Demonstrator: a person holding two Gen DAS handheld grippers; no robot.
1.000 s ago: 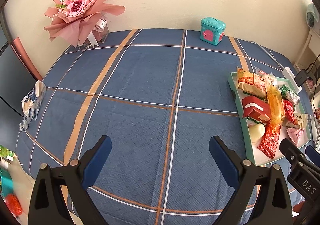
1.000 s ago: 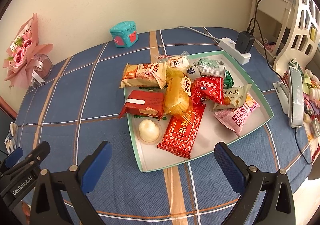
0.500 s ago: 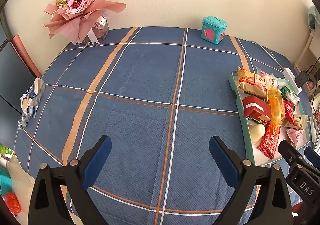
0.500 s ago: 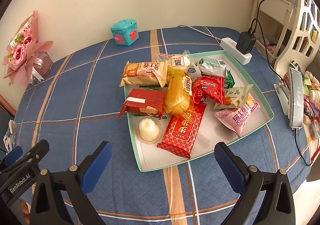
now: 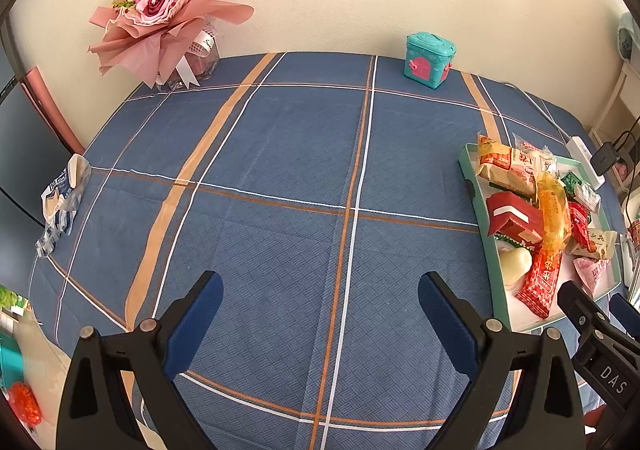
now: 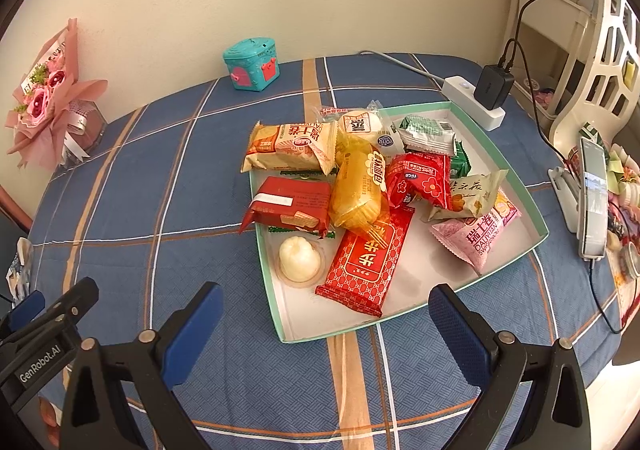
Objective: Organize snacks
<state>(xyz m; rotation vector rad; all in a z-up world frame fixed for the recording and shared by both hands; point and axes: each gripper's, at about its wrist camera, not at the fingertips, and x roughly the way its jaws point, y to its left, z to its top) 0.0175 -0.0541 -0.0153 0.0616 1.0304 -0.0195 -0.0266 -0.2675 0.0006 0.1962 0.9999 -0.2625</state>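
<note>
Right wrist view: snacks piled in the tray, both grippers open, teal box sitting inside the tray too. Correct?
One error: the teal box is not inside the tray. The right wrist view shows it standing apart on the tablecloth, back by the wall. The snacks are piled in the tray, and the left gripper and right gripper are both open.

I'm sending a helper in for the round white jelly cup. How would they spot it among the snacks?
Find the shallow mint-edged tray on the blue plaid tablecloth. At its near-left corner sits the jelly cup, beside the long red patterned packet. It is the only round, clear-cupped white item; everything around it is a flat or pillowy wrapper.
</note>
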